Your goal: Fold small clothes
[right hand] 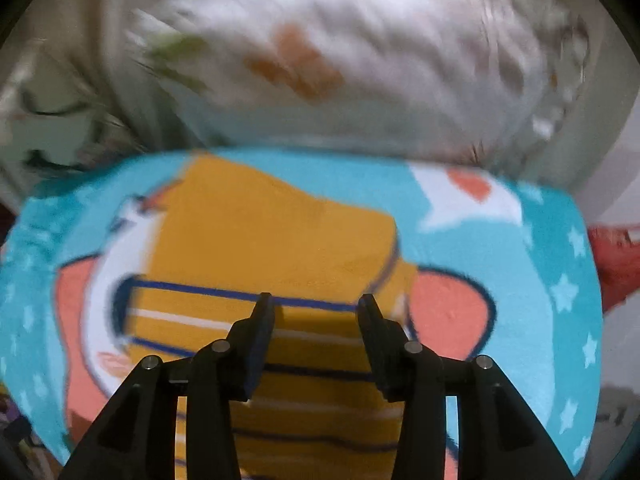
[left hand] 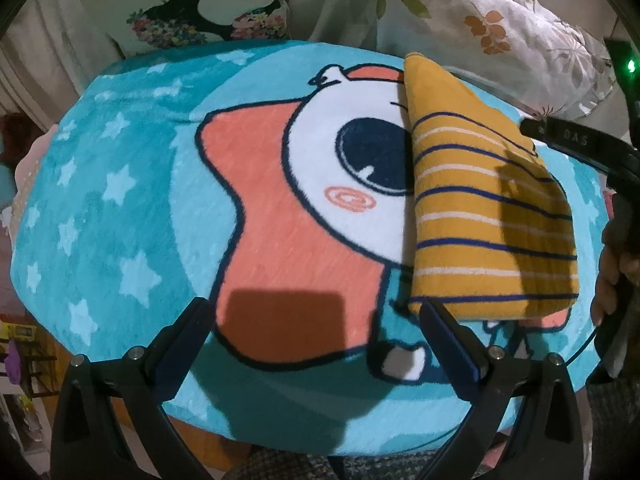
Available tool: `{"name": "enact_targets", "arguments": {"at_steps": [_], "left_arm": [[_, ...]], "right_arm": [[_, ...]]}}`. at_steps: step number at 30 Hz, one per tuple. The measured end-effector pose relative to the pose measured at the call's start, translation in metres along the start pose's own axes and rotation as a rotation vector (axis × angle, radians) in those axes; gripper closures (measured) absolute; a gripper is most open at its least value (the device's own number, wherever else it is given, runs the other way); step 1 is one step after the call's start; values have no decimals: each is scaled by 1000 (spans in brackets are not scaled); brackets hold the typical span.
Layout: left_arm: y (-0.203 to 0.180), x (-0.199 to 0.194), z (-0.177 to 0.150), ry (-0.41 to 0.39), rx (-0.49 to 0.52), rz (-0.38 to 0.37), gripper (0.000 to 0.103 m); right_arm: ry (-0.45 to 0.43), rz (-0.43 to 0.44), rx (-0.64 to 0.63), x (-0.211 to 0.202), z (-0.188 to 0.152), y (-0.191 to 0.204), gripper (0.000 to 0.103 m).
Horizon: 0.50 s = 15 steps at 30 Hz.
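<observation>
The left tool [left hand: 316, 312] is hovering with its jaws spread wide over the cartoon mat [left hand: 120, 208], holding nothing. Right of it, the folded mustard striped garment [left hand: 480, 208] is lying flat on the mat. The right tool [right hand: 316, 304] is hanging above the garment, jaws apart and empty.

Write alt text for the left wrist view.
A folded mustard striped garment lies on a blue cartoon blanket. The open left hand-held gripper frames the foreground, holding nothing, and the right hand-held gripper reaches in beside the garment.
</observation>
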<state>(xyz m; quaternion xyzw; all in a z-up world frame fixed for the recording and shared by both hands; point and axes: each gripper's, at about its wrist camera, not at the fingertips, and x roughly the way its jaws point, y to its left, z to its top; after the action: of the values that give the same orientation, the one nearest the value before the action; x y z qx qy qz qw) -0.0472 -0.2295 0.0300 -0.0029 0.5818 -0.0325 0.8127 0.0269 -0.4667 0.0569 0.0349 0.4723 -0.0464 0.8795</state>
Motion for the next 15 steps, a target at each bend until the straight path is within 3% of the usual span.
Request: {"name": "enact_targets", "arguments": {"at_steps": [3,7,9,12,15], "left_arm": [[8,-5,-7,-6,-12,-3,0],[18,-14,-15,-20,-22,0,0],[22,-17,-20,-25,-22,-2,0],[27,-16,-26,-14,-19,-17,0],[31,-16,-33,-11,-4,-33,0]], "right_arm": [[49,109,-40,11,-1,28,54],[139,60,-79,54,-13,49,50],[128,39,-80,48,-12,50,49],[106,83,-40,19,-15,48,48],[80,52,-29,-8,-36,39,46]]}}
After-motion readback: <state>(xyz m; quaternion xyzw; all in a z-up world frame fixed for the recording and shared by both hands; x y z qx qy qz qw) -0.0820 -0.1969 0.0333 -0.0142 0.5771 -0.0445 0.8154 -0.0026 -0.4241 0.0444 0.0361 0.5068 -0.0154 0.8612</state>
